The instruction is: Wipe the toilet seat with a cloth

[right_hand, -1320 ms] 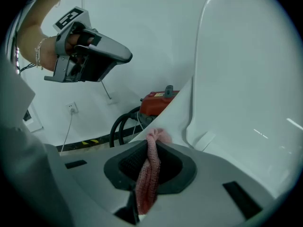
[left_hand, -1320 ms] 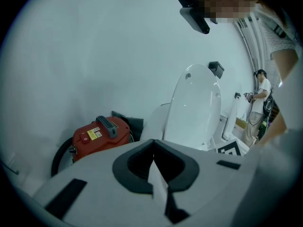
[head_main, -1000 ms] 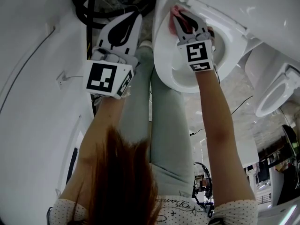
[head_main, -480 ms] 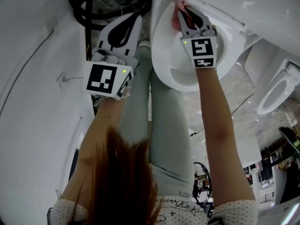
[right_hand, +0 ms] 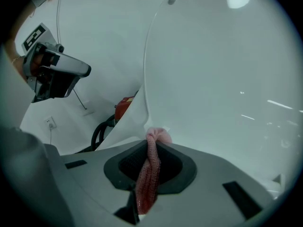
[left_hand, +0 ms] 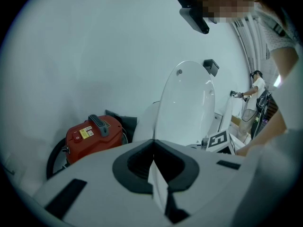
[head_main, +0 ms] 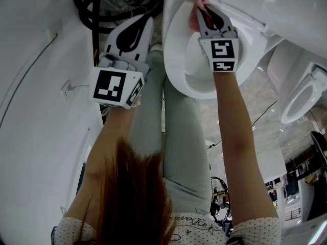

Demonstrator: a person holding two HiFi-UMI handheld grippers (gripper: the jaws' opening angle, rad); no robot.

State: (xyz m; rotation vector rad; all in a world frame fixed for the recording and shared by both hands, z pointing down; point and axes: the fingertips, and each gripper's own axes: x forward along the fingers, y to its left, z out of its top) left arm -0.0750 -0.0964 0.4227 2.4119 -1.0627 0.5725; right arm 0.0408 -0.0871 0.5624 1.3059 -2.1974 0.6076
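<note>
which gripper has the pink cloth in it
The right gripper, at the toilet: its jaws are shut on the pink cloth. The left gripper is shut with nothing in it, off to the side.

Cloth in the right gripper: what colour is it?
Pink cloth; clearest in the right gripper view.

Toilet seat (head_main: 176, 60) at top centre of head view, lid (left_hand: 187, 103) upright behind it. R gripper (head_main: 203, 6) over seat's far rim, cloth (head_main: 194, 14) betw. its jaws, cloth end at the seat/lid join. L gripper (head_main: 148, 18) left of the toilet, apart from it, above the floor. Vacuum (left_hand: 92, 134) w/ hose (head_main: 94, 9) on floor left of toilet, by the wall. Person's legs (head_main: 173, 126) just in front of seat's near rim. 2nd toilet (head_main: 301, 98) well off to the right.
</note>
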